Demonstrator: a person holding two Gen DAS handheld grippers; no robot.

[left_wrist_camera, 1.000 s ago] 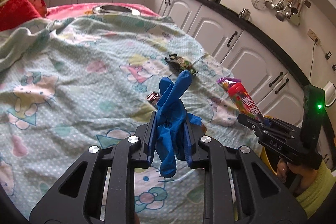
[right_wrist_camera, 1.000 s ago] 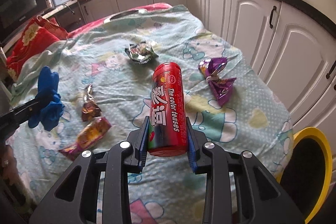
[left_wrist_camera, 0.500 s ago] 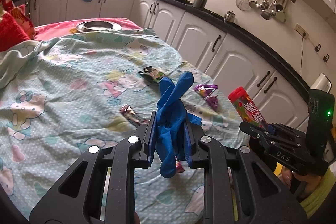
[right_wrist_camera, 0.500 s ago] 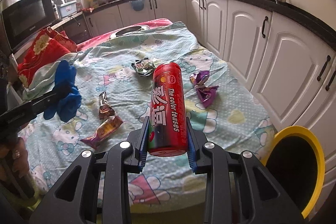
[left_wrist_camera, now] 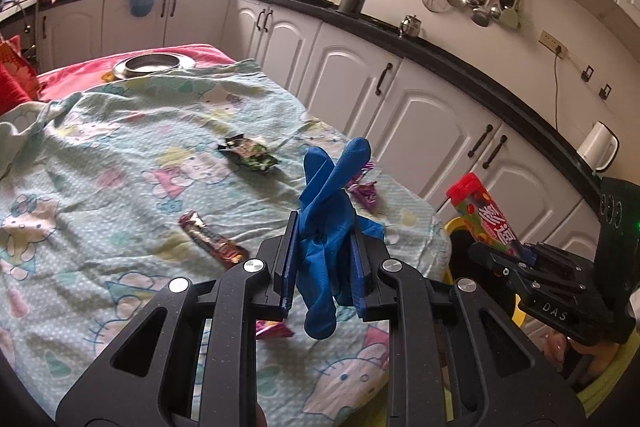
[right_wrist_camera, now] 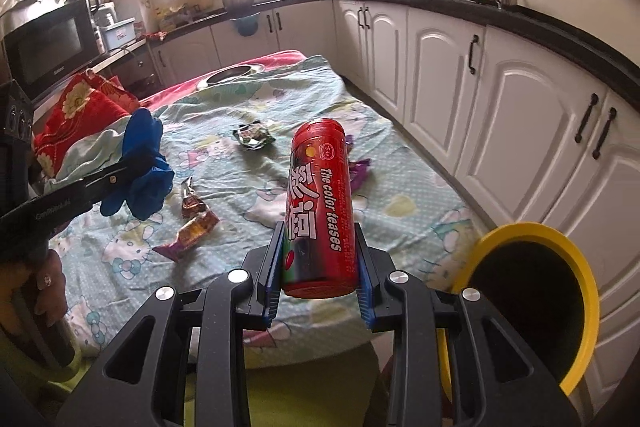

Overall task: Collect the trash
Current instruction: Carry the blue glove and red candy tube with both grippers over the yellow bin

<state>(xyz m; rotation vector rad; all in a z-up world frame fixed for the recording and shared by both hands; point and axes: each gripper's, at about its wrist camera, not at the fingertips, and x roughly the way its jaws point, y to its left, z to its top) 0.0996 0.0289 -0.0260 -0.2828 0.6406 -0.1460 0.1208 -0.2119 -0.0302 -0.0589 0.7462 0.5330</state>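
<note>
My left gripper [left_wrist_camera: 324, 267] is shut on a crumpled blue glove [left_wrist_camera: 328, 215], held above the near edge of the cloth-covered table [left_wrist_camera: 100, 155]. The glove [right_wrist_camera: 144, 163] also shows at the left of the right wrist view. My right gripper [right_wrist_camera: 318, 267] is shut on a red candy tube [right_wrist_camera: 320, 203], upright between its pads; the tube [left_wrist_camera: 484, 219] appears at the right of the left wrist view. A yellow-rimmed bin [right_wrist_camera: 532, 303] stands low at the right, beside the table's corner. Wrappers lie on the cloth: a green one [left_wrist_camera: 248, 153], a brown one [left_wrist_camera: 212, 241], a purple one [left_wrist_camera: 362, 191] and an orange one [right_wrist_camera: 192, 231].
White cabinets [right_wrist_camera: 500, 107] under a black counter run along the right. A metal dish [left_wrist_camera: 152, 65] sits at the table's far end, a red cushion [right_wrist_camera: 80, 115] at the left. A person's hand [right_wrist_camera: 40, 291] grips the left tool's handle.
Both grippers have drawn back from the table and risen, each keeping its load. The bin has come further into the right wrist view, and the wrappers look farther away.
</note>
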